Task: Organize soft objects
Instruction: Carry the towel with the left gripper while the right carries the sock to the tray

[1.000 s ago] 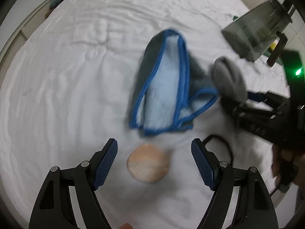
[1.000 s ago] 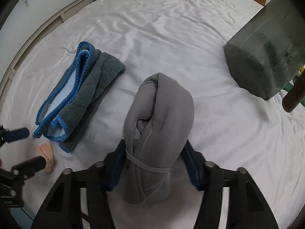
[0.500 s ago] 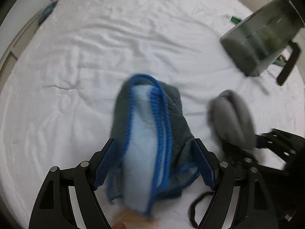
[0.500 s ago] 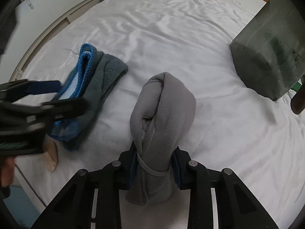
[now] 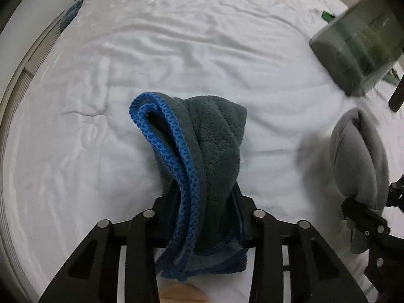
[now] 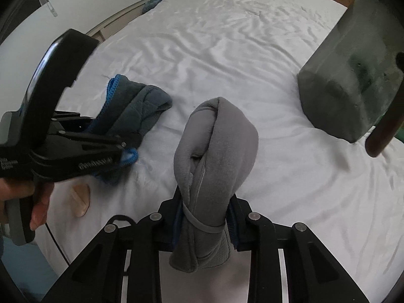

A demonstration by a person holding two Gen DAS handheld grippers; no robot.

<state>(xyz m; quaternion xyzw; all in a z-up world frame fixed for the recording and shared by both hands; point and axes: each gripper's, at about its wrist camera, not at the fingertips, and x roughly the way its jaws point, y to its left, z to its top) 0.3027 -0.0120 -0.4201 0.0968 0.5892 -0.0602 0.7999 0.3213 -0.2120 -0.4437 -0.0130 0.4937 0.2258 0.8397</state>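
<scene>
Spreading under everything is the wrinkled white bed sheet (image 5: 176, 58), and on it, toward my right, stands the biggest loose thing, a smoky translucent bin (image 6: 353, 80) with greenish, blurred shapes showing through its wall (image 5: 358, 50); what those are I cannot tell, and its mouth is out of my view. Next in size is the grey fleece bundle (image 6: 217, 151), rolled and tied with a thin grey band near its lower end, which my right gripper (image 6: 204, 223) has clamped just around that band, the roll standing up out of the jaws and apart from the bin. My left gripper (image 5: 205, 217) is closing on the dark teal towel with blue edging (image 5: 202, 156); the towel is bunched between its pads, its folded top drooping forward over the sheet, well to the left of the fleece roll (image 5: 358, 161). From the right camera I see my own left hand (image 6: 22, 197) wrapped round that tool's handle. Smallest of all, a peach-coloured round pad (image 6: 80, 199) lies flat on the sheet just below the towel, touching neither gripper
</scene>
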